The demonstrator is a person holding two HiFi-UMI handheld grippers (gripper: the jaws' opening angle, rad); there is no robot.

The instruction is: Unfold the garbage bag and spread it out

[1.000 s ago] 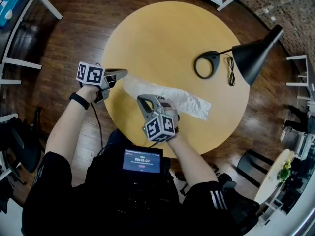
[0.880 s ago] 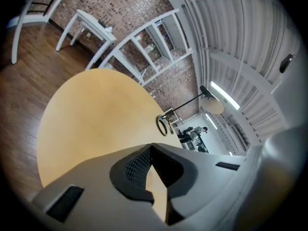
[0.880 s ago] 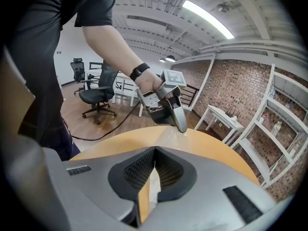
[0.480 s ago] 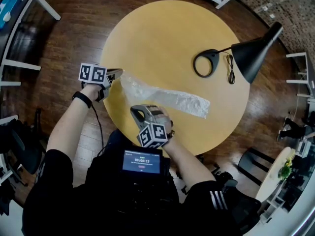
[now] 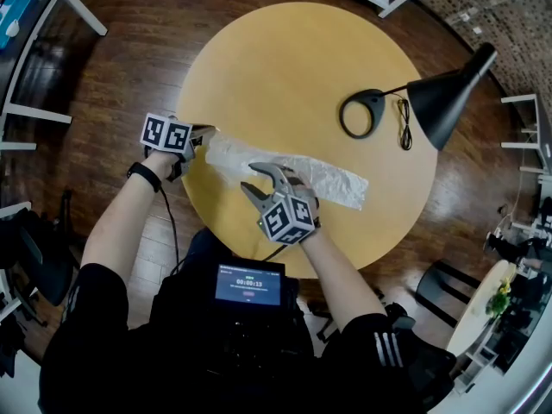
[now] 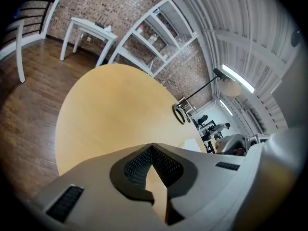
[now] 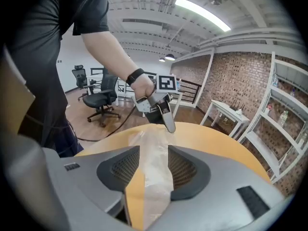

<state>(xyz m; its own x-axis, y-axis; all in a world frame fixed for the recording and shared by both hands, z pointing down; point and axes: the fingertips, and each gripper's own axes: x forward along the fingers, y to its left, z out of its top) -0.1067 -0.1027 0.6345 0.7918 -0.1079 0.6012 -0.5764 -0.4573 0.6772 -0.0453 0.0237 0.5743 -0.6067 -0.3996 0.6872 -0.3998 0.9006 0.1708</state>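
A translucent white garbage bag [image 5: 302,172] lies as a long folded strip across the near part of the round yellow table [image 5: 293,67]. My left gripper [image 5: 205,134] is shut on the bag's left end at the table's edge. Its own view shows the jaws [image 6: 152,147] closed tip to tip, and the bag is hidden there. The right gripper view shows that left gripper [image 7: 166,119] pinching the far end of the bag [image 7: 156,172]. My right gripper [image 5: 255,179] hovers over the bag's middle; its jaws [image 7: 153,150] have just been opening and straddle the strip without pressing it.
A black desk lamp [image 5: 448,93] with a ring base [image 5: 362,112] and a cord [image 5: 404,132] stands at the table's right. A small screen [image 5: 248,283] sits on the person's chest. Office chairs [image 7: 103,100] and white shelving [image 6: 159,32] stand beyond the table.
The right gripper drew back toward the person, then came forward over the bag with its jaws opened. The left gripper sank, lowering the bag's left end toward the table.
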